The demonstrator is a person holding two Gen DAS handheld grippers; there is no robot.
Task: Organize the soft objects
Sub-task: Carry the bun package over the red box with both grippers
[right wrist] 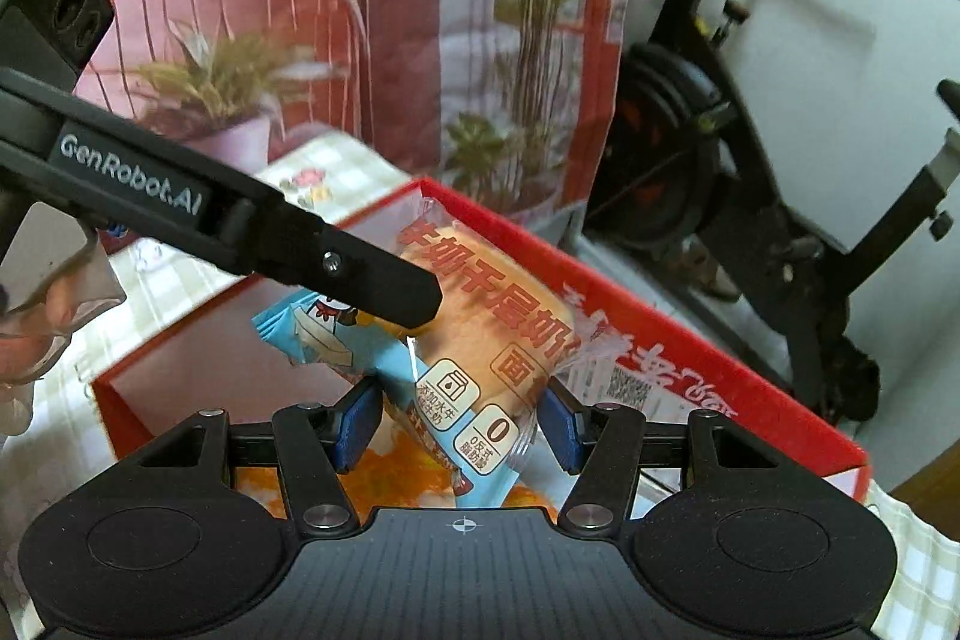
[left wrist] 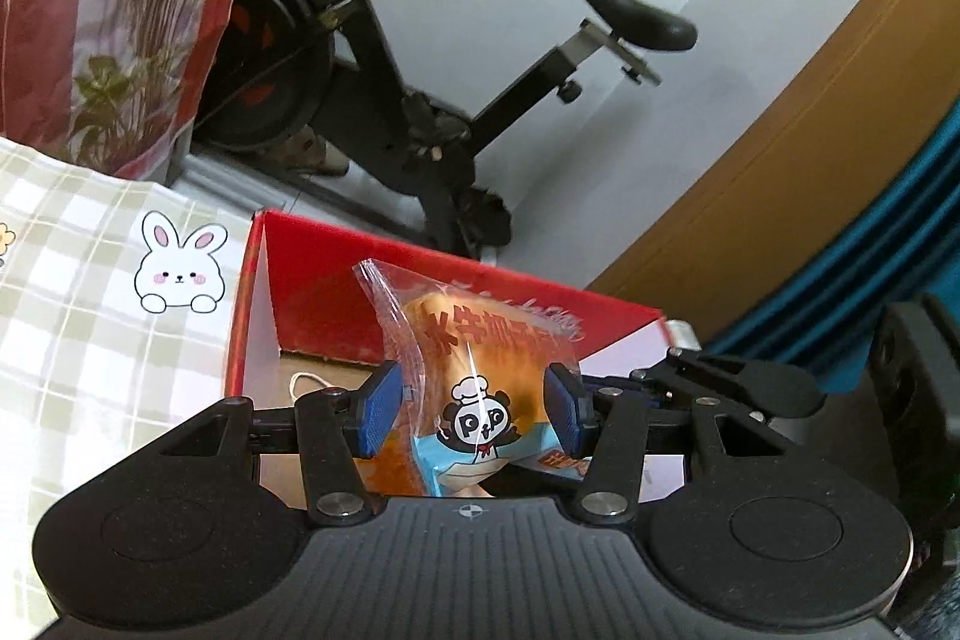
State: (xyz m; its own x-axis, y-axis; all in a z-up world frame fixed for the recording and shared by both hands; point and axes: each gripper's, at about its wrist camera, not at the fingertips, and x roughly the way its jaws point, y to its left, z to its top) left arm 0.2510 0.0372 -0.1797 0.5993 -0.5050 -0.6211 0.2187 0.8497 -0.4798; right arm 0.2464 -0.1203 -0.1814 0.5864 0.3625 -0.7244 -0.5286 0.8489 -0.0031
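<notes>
Bread packets clamped in left gripper and right gripper, above red box with orange packets inside.

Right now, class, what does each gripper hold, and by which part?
Each holds its own wrapped bread packet, pads pressed on opposite sides of the middle: the left gripper holds one bread packet, the right gripper another packet.

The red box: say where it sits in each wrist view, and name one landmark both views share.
Left wrist view: the red box lies centre, behind the left gripper and its wrapped bread.
Right wrist view: it runs from lower left to right edge, behind the right gripper and its bread.
Shared landmark: the black exercise bike.
</notes>
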